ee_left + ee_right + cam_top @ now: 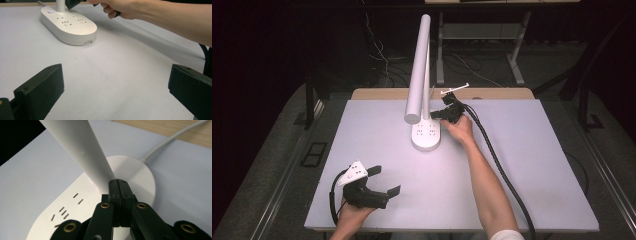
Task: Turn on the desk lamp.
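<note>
Nearest, the left gripper (382, 181) rests at the table's (522, 165) front edge, jaws spread wide with nothing between them. Farther off, the right gripper (118, 182) has its jaws pressed flat together, tips at the foot of the lamp's white stem (82, 155), above its socketed base (426, 136).

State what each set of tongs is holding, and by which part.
Nothing is held. The right tongs are shut with nothing between them, tips against the foot of the desk lamp's stem. The left tongs stand open over the bare table.
</note>
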